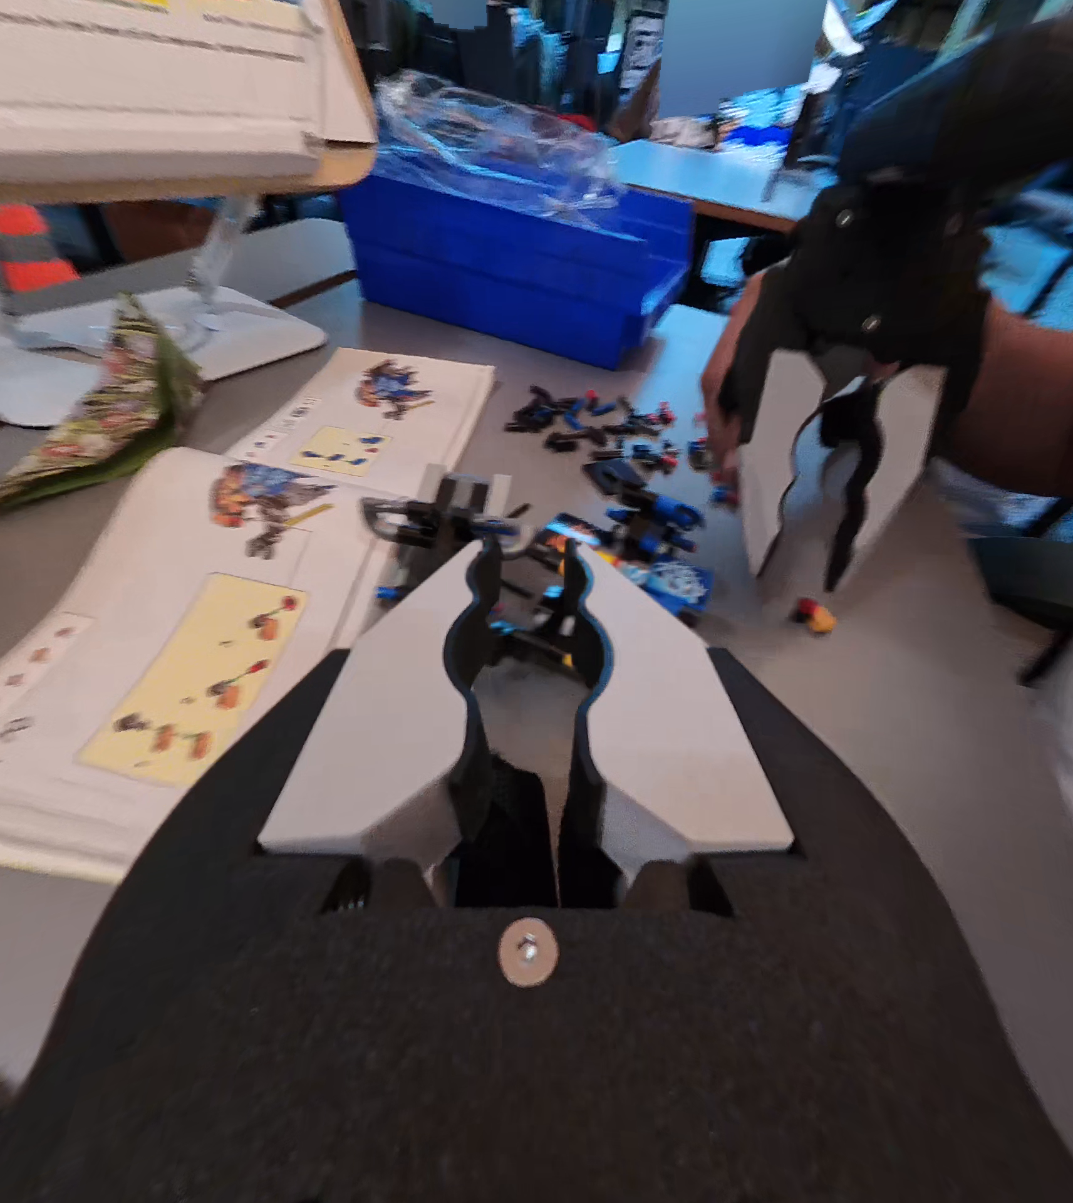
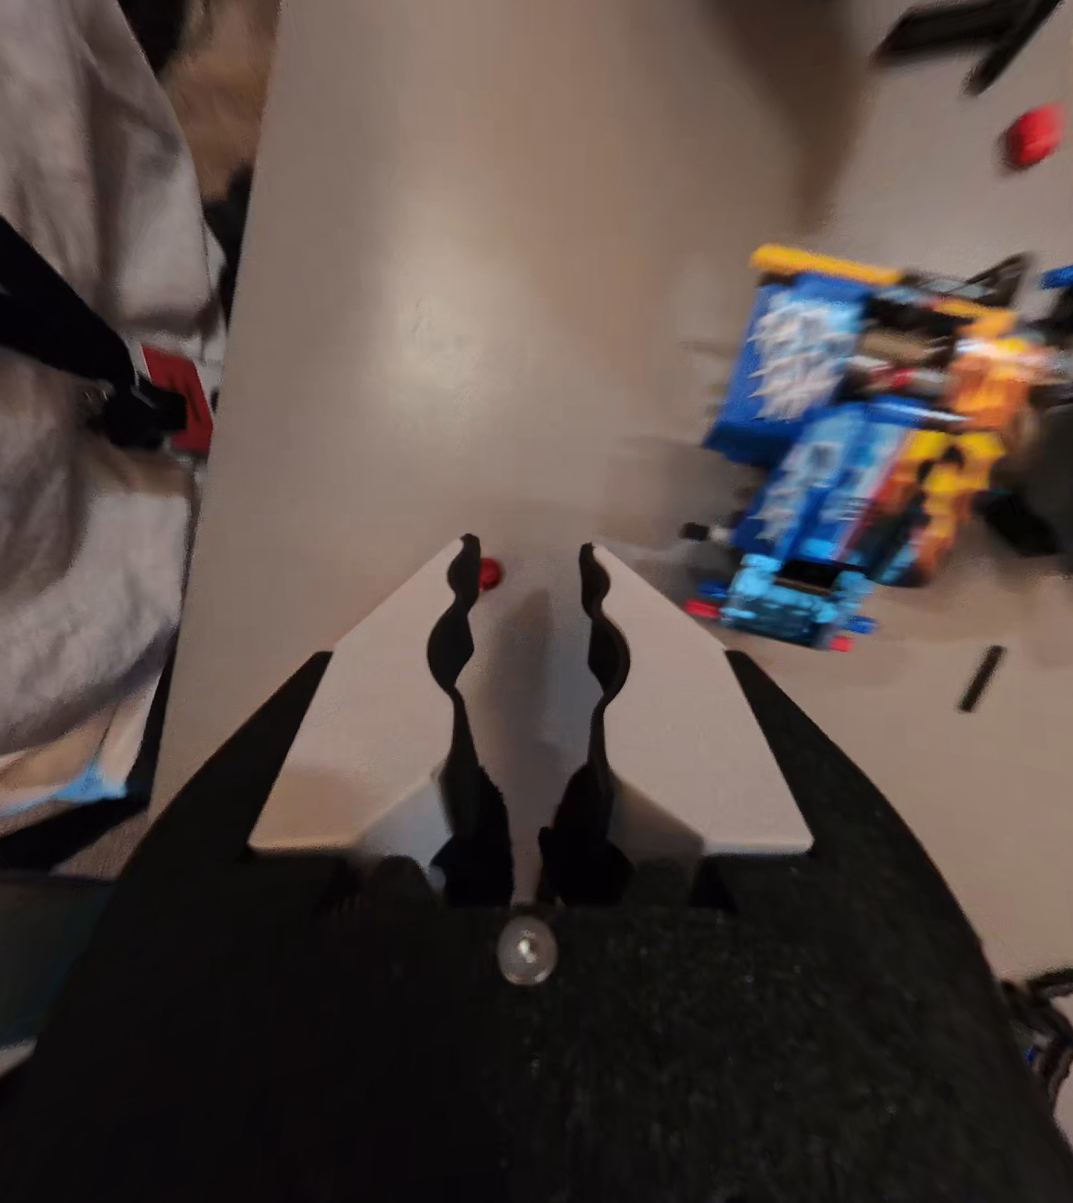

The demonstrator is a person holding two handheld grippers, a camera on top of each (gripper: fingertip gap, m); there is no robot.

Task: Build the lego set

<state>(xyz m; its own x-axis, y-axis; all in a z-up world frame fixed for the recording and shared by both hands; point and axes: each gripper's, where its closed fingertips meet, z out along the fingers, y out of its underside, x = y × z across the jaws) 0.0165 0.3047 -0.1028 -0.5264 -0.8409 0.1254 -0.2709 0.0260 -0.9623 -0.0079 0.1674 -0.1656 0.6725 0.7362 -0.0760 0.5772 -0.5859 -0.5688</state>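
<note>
My left gripper is shut on a black and blue lego assembly, which sticks out to the left past the fingertips above the table. My right gripper is open and points down at the bare table. A small red round piece lies between its fingers, right beside the left fingertip. The right gripper also shows in the left wrist view, open, above a red and yellow piece. A pile of loose black, blue and red pieces lies farther back.
An open instruction booklet lies at the left. A blue bin, a monitor stand base and a green bag stand behind. Lego boxes, a light blue part and a black pin lie at the right. The tips of one gripper are about 15 cm away from the tips of the other. It is some 12 cm from my right tips to the black pin.
</note>
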